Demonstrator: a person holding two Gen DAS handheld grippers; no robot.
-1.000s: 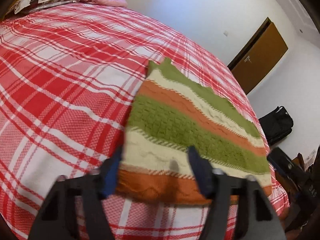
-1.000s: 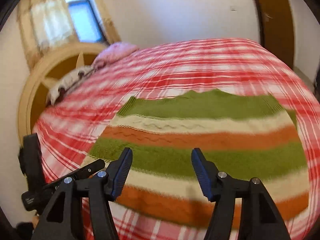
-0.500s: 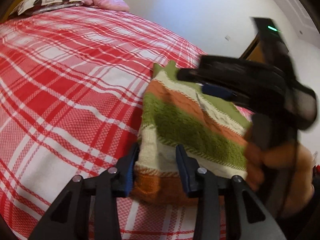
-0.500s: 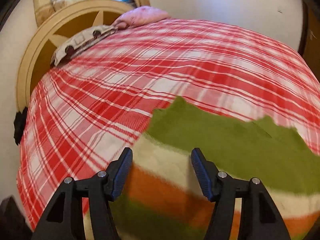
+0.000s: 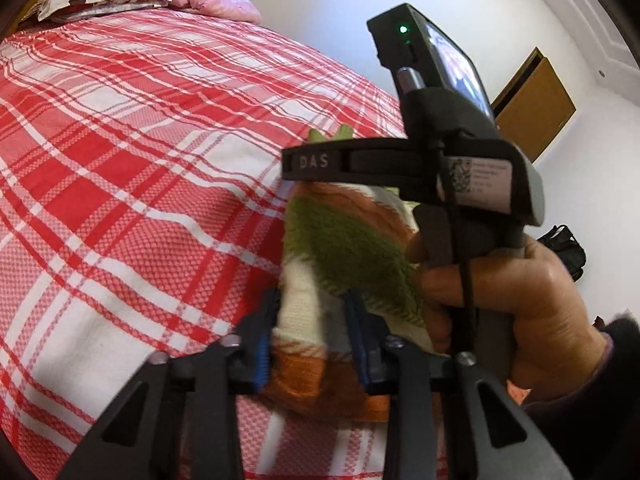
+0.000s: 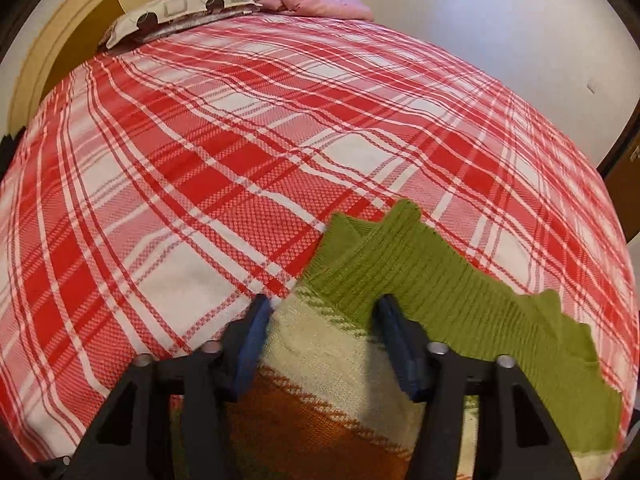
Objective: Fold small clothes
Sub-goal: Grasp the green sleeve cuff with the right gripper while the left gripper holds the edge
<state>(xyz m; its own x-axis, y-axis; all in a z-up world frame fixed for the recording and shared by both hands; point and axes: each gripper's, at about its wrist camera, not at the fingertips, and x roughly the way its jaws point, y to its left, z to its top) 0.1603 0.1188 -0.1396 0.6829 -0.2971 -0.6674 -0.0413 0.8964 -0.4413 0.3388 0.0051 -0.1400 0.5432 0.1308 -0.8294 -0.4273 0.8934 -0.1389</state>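
A small knitted garment (image 5: 344, 248) with green, cream and orange stripes lies on the red plaid bed cover (image 5: 120, 160). My left gripper (image 5: 312, 340) is at its near cream-and-orange corner. The jaws are closing, and the cloth is bunched between the blue pads and pressed on both sides. In the right wrist view my right gripper (image 6: 326, 332) rests on the green-and-cream corner of the garment (image 6: 440, 280). Its jaws are closing too, but the cloth still lies flat between the pads. In the left wrist view a hand (image 5: 532, 304) holds the right tool's black housing (image 5: 440, 152), which hides much of the garment.
A patterned pillow (image 6: 180, 12) and a pink pillow (image 6: 320, 0) lie against the round wooden headboard. Plaid cover (image 6: 200, 160) stretches to the left of the garment. A brown door (image 5: 532, 108) and a black bag (image 5: 568, 248) stand beyond the bed's right side.
The right gripper has swung across the garment to its far green corner and now fills the left wrist view. Both pairs of jaws have narrowed, and the cloth has gathered between the left pads.
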